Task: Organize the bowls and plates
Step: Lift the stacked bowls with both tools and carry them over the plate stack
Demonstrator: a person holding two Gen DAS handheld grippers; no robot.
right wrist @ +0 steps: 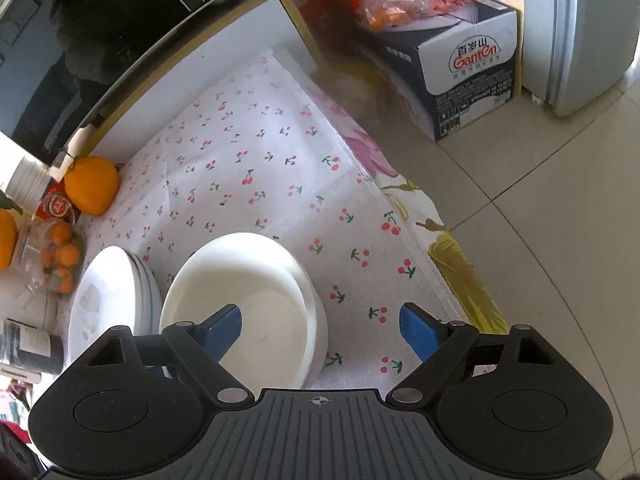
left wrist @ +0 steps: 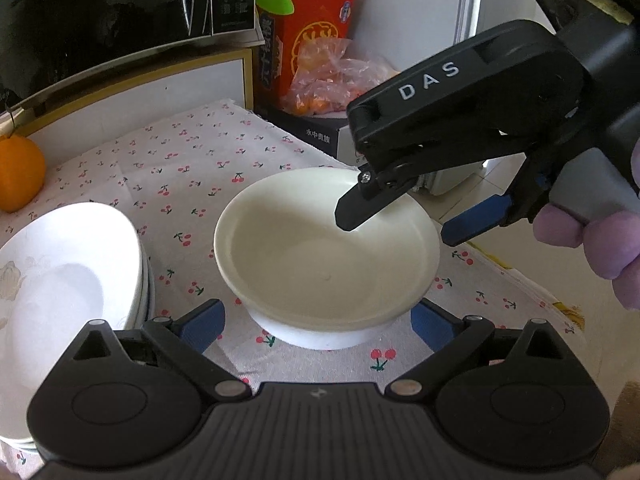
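**Both grippers closing in on the bowl**

Taking the cream bowl (left wrist: 326, 254) as landmark, on the cherry-print cloth (left wrist: 168, 160): just to its left stands the stack of white plates (left wrist: 60, 280). The left gripper (left wrist: 316, 326) hangs at the bowl's near foot, jaws wide and holding nothing. The right gripper (left wrist: 400, 220) straddles the bowl's right rim, one finger inside, one outside, spread apart and not yet pinching. The step looks like seizing the bowl; next, the right jaws should close on the rim.
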